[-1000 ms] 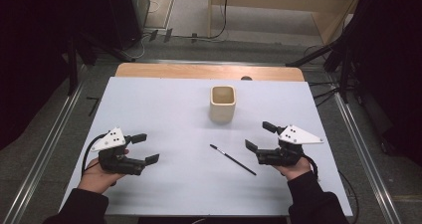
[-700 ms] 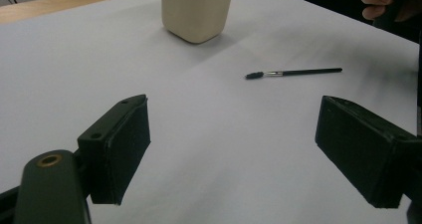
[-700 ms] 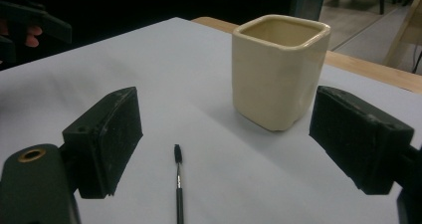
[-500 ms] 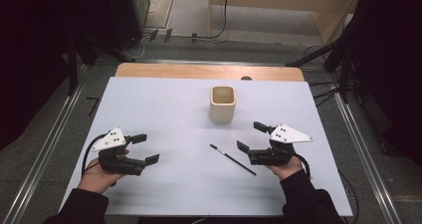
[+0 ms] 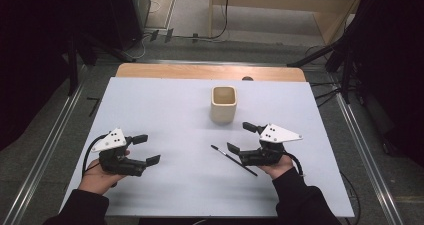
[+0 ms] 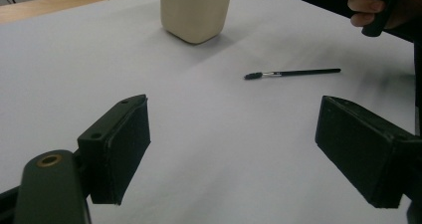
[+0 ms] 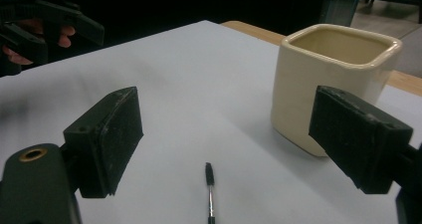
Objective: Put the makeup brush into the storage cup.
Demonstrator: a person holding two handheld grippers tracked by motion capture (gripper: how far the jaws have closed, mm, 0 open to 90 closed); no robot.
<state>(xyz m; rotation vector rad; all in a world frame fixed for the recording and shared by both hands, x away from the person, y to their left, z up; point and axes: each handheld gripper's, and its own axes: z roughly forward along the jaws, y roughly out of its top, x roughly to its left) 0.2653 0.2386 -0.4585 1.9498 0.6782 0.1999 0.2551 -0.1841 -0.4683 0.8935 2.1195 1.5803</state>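
Since a second ago the right gripper (image 5: 243, 137) has slid leftward across the counter (image 5: 165, 100) toward the brush (image 5: 233, 160), while the left gripper (image 5: 145, 149) has kept its place near the counter's near left part. From the high view, the right gripper sits with its jaws spread wide, its lower jaw just beside the brush's handle end, though not closed on anything. That thin black brush lies flat on the pale counter, running on a slant from its bristle tip at upper left to its handle end at lower right, in front of the cream cup (image 5: 223, 104) and apart from it. In the right gripper view, the brush (image 7: 209, 188) lies on the counter between the two wide jaws, its tip pointing away, and the cup (image 7: 334, 79) stands upright just behind the jaw on that view's right. The left gripper's jaws are also wide apart and hold nothing; in the left gripper view the brush (image 6: 292, 73) lies well ahead of them, with the cup (image 6: 196, 10) farther back. Both grippers are held in the person's hands, which come in from the near edge of the counter.
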